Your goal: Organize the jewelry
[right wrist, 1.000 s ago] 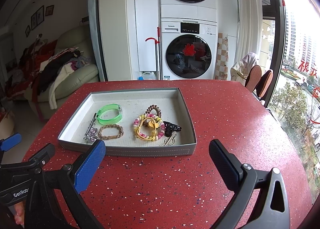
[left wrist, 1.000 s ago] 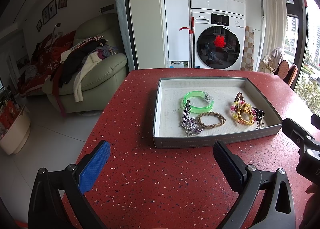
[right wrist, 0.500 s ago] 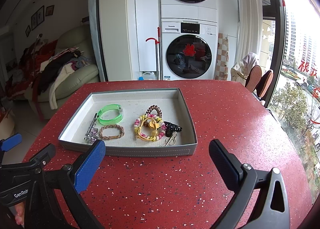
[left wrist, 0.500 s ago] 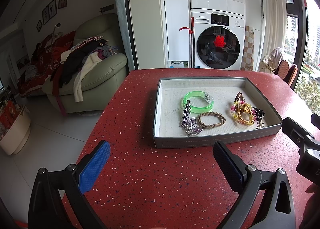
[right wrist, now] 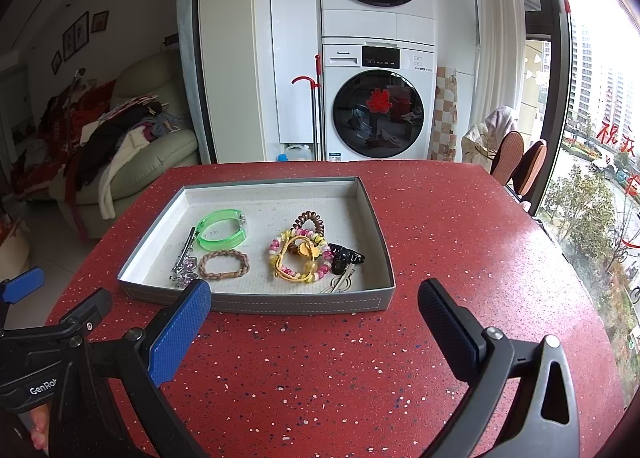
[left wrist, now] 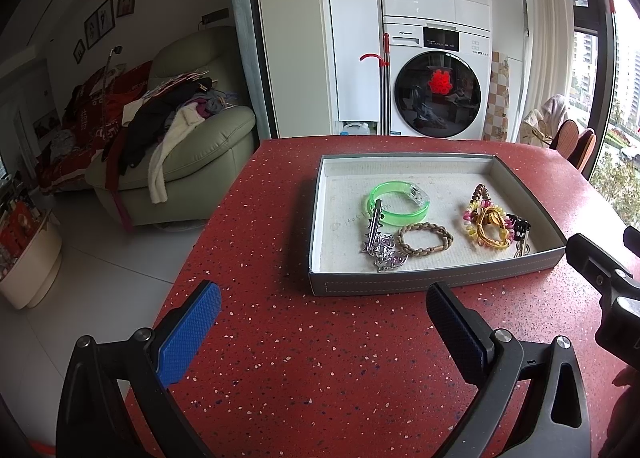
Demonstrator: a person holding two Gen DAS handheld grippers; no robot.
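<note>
Both tools, left tool (left wrist: 324, 322) and right tool (right wrist: 314, 318), gape before grey tray (right wrist: 280, 304) of bracelets.

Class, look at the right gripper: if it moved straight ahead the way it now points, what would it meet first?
Most likely the near wall of the grey tray, which stands on the red table directly ahead of the open right gripper. The gripper's height is hard to judge.

The lower washer (right wrist: 378, 105) carries the brand "Panasonic" on its top panel; its other panel markings are too small to read. The left gripper (right wrist: 52, 370) shows white letters "GenRob", cut off at the frame edge. Red Chinese characters (right wrist: 616, 133) hang on the window (right wrist: 592, 69), too partial to read. Faint handwriting marks the tray (left wrist: 340, 223) liner, illegible.
</note>
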